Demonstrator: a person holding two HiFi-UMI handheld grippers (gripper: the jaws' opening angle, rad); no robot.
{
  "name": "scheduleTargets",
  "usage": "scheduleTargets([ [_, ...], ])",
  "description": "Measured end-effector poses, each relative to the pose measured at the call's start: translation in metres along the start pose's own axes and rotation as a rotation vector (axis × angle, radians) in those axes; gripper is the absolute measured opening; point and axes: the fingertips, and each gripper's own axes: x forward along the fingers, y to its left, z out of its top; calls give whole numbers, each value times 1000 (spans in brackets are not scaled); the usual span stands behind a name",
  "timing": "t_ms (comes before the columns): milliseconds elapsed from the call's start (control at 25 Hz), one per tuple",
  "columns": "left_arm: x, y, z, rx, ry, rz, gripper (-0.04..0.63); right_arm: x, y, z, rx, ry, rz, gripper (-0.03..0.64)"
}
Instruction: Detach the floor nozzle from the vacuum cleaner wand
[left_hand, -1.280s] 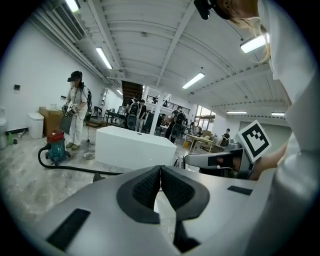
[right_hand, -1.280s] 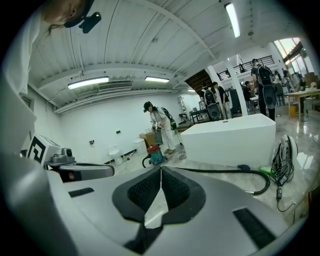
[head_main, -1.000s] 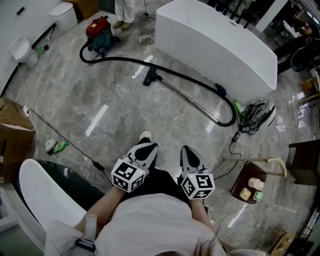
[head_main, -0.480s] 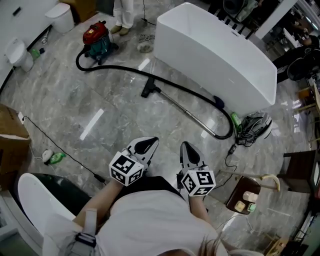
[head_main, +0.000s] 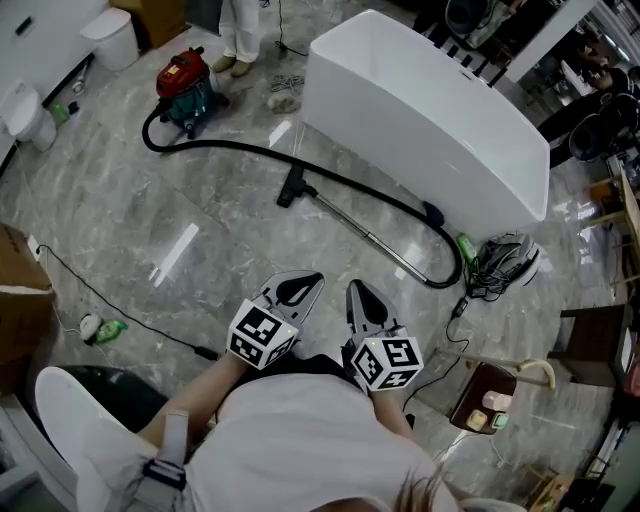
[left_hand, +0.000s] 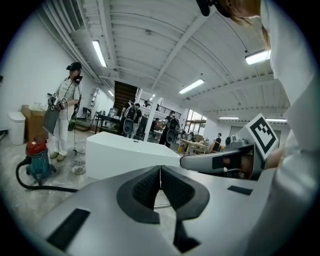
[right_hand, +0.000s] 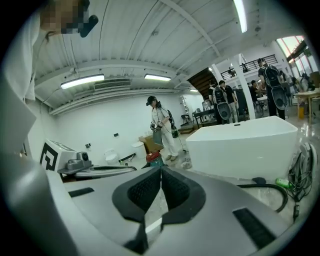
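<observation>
Marble floor (head_main: 120, 200), white tub (head_main: 430, 110); left gripper (head_main: 312, 280) and right gripper (head_main: 353, 288) jaws together, empty.

Left tool (left_hand: 160, 171), jaws together, nothing between; white bathtub (left_hand: 125, 155); red vacuum cleaner (left_hand: 36, 159); black hose (left_hand: 45, 187); right tool (left_hand: 187, 161) alongside.

Bright ceiling strip lights (left_hand: 99, 53), floor glare — fisheye-warped edges

A big open hall, staged as a bathroom. Bathtub (head_main: 430, 125) upper centre, toilet (head_main: 108, 36) upper left, marble floor (head_main: 110, 205). Strip lights (left_hand: 101, 53) overhead.
</observation>
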Motion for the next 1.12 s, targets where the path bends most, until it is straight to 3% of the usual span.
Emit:
scheduleTargets([
  [480, 1, 38, -6, -17, 10, 26, 11, 22, -12, 3, 30, -32, -26, 17],
  [640, -4, 45, -13, -57, 7, 57, 11, 23, -17, -3, 36, -11, -35, 17],
  [840, -3, 49, -14, -69, -1, 94, 11, 32, -28, 2, -37, 9, -29, 17],
  [1120, 14, 82, 0, -88, -4, 177, 11, 64, -52, 22, 7, -9, 5, 17],
])
